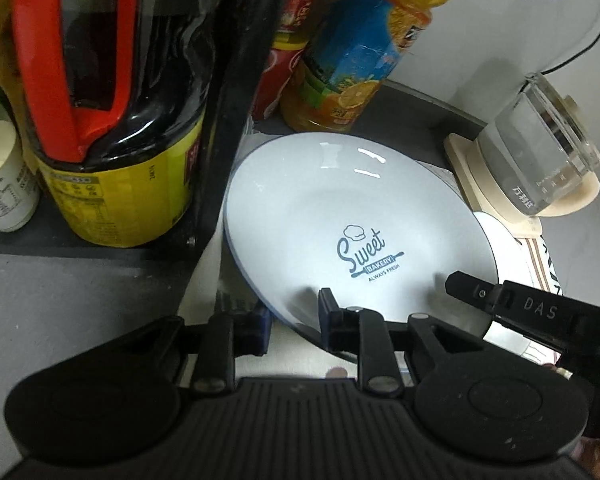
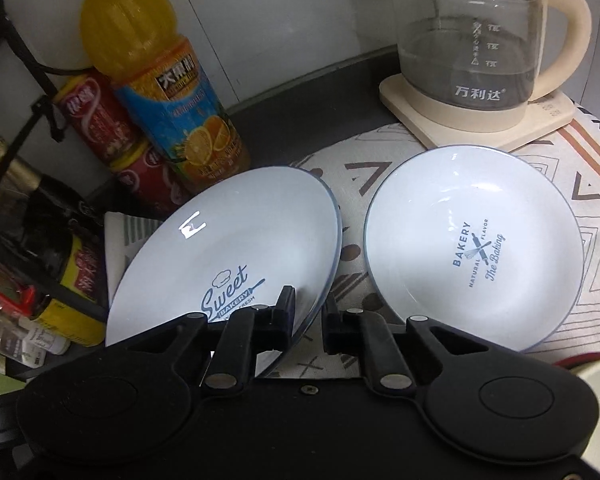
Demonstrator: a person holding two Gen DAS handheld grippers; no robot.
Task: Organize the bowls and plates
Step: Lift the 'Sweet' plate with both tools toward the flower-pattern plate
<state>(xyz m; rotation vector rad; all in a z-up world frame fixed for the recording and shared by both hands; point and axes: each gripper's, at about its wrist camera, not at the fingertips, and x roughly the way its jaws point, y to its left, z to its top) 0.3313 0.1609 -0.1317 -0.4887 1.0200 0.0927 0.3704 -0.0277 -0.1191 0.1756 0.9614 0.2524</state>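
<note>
A white "Sweet Bakery" plate (image 1: 340,216) (image 2: 228,248) is tilted, its left side raised. My left gripper (image 1: 294,320) has its jaws on either side of the plate's near rim, and whether they press it I cannot tell. My right gripper (image 2: 308,312) has its jaws astride the same plate's right rim, and in the left wrist view its black finger (image 1: 472,286) lies on the plate. A second white plate (image 2: 476,248) marked "Bakery The Baking" lies flat on the patterned cloth (image 2: 580,184), to the right of my right gripper.
A black rack post (image 1: 228,120) stands left of the tilted plate, with a dark sauce bottle (image 1: 112,128) on the shelf. An orange juice bottle (image 2: 168,92) and red cans (image 2: 112,128) stand behind. A glass kettle (image 2: 472,44) sits on its cream base at the back right.
</note>
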